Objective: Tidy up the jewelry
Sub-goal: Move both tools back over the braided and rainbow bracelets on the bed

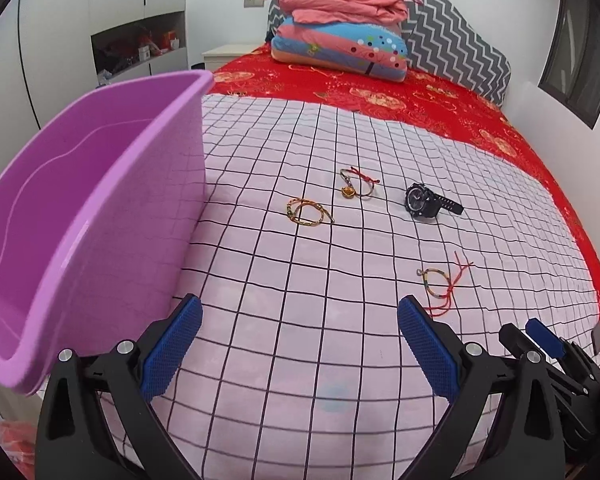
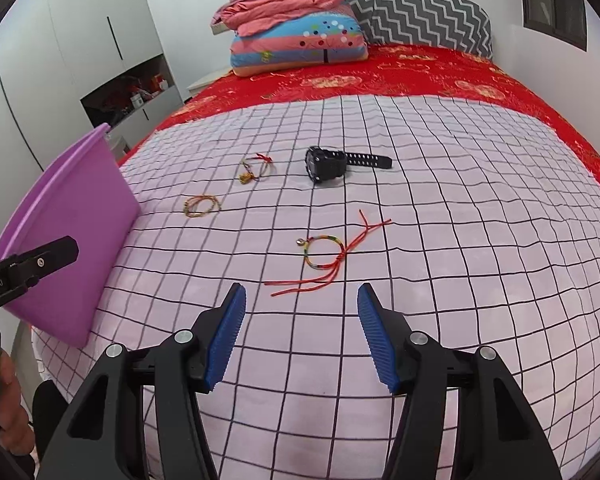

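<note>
Jewelry lies on a checked white cloth (image 1: 300, 360) spread over the bed. A rainbow bracelet with long red cords (image 2: 324, 254) is nearest, just ahead of my right gripper (image 2: 302, 332), which is open and empty. Farther off are a gold-green woven bracelet (image 2: 202, 205), a charm bracelet with a red bow (image 2: 256, 168) and a black watch (image 2: 328, 164). My left gripper (image 1: 300, 340) is open and empty over bare cloth. An empty purple tub (image 1: 80, 220) stands to its left at the bed's edge. In the left wrist view the rainbow bracelet (image 1: 440, 284) lies right of the fingers.
A red patterned sheet (image 1: 380, 92) covers the far half of the bed, with folded pink quilts (image 1: 340, 20) and zigzag pillows (image 1: 452, 44) at the head. A white wardrobe with an open niche (image 1: 140, 44) stands left. A hand (image 2: 8, 400) holds the left gripper's handle.
</note>
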`<state>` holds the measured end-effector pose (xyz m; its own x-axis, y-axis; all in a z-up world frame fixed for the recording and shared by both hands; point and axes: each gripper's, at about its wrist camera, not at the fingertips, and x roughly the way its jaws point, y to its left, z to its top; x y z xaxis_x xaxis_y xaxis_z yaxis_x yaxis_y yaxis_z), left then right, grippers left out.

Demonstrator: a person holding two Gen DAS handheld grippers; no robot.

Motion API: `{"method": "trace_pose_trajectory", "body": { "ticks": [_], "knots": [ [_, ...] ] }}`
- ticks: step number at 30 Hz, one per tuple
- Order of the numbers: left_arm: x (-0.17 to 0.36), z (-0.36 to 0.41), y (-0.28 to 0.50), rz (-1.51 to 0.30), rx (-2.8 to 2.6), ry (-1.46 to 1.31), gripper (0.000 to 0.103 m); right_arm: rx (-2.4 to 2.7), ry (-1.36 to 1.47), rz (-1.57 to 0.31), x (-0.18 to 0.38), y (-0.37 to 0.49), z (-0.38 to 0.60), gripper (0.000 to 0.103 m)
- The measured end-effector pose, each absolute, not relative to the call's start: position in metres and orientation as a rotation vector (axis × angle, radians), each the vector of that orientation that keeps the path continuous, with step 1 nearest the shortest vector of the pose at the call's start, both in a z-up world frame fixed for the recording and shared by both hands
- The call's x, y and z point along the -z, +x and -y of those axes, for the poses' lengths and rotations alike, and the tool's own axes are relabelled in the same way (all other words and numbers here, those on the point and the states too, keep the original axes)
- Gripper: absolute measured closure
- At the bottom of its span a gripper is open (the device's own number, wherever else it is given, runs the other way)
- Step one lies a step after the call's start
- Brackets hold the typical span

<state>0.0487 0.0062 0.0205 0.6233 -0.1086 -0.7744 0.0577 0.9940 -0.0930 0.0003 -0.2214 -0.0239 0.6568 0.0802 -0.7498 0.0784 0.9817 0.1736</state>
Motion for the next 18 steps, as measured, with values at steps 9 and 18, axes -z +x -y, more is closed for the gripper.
{"method": "trace_pose_trajectory", "body": {
  "ticks": [9, 18],
  "knots": [
    [0.033, 0.011, 0.108, -0.966, 0.078, -0.037, 0.007, 0.044, 0.196, -0.929, 0.067, 0.049, 0.235, 0.042],
    [0.07, 0.024, 0.152, -0.994, 0.066, -0.004, 0.007, 0.059, 0.182, -0.982, 0.104, 0.093, 0.239, 0.042]
  ]
}}
